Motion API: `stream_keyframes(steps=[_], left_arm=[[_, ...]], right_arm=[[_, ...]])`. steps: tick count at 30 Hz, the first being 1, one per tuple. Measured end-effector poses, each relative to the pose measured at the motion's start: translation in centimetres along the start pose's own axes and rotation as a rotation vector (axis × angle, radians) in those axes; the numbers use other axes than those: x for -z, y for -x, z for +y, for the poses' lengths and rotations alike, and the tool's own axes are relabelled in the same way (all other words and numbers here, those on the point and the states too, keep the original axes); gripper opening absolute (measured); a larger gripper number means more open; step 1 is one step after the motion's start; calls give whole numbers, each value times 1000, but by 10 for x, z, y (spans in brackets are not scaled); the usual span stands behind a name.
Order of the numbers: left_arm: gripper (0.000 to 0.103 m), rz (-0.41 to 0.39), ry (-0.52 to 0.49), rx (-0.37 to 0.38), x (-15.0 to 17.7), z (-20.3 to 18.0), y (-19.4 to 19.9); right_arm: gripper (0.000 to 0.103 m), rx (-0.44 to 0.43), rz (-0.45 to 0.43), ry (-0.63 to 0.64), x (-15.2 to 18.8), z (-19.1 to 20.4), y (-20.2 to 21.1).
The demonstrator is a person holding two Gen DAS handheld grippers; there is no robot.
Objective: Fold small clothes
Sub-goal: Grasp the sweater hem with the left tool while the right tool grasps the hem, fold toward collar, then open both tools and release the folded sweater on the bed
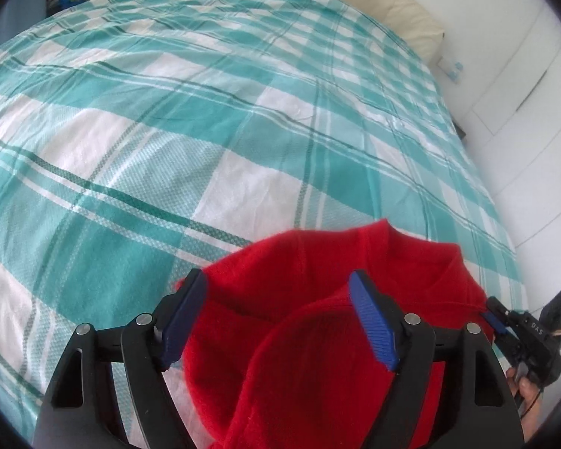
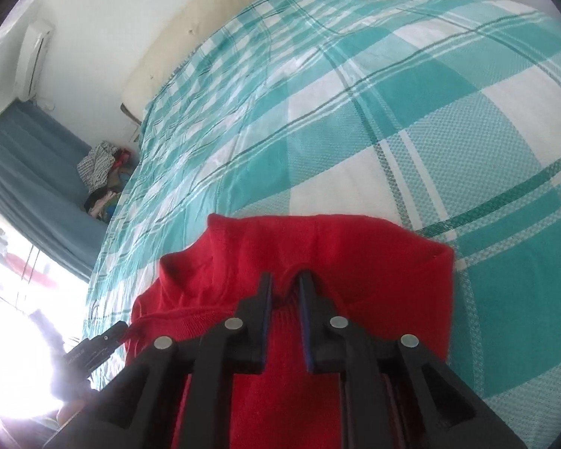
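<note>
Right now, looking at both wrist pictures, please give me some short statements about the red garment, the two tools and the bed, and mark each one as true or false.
1. The left tool is open, its blue fingers spread over the red garment. True.
2. The right tool is wide open and holds nothing. False: its fingers are nearly closed, with a fold of red fabric pinched between them.
3. The bedcover is plain white. False: it has a teal and white check.
4. A cream pillow lies at the far end of the bed. True.
5. The garment is neatly folded into a flat square. False: it is bunched and rumpled.
</note>
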State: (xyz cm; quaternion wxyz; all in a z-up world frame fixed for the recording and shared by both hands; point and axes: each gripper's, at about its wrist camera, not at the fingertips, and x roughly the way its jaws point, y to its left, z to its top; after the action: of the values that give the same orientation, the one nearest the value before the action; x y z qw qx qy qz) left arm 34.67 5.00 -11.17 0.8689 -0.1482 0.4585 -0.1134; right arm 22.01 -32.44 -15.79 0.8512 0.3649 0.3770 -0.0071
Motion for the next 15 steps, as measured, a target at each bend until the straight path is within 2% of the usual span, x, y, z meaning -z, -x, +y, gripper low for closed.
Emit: stream_keyframes(steps=[1, 3, 6, 9, 11, 13, 14, 15], left_arm=[[83, -11, 8, -1, -2, 3, 8], [86, -31, -9, 15, -1, 6, 24], [89, -30, -116, 44, 17, -6, 43], [98, 16, -252, 89, 57, -23, 46], [98, 79, -342, 37, 86, -29, 33], [97, 138, -402, -77, 111, -24, 20], [92, 147, -399, -113, 118, -17, 21], [92, 144, -369, -103, 123, -10, 28]], right_arm=[[32, 3, -19, -18, -1, 0, 6], [35, 7, -26, 19, 1, 7, 20], [35, 14, 32, 207, 20, 33, 34], [36, -23, 133, 382, 62, 50, 38], [37, 31, 190, 467, 92, 45, 32], [37, 124, 216, 513, 110, 27, 27], [36, 141, 200, 511, 114, 18, 32], [35, 151, 181, 498, 115, 14, 42]])
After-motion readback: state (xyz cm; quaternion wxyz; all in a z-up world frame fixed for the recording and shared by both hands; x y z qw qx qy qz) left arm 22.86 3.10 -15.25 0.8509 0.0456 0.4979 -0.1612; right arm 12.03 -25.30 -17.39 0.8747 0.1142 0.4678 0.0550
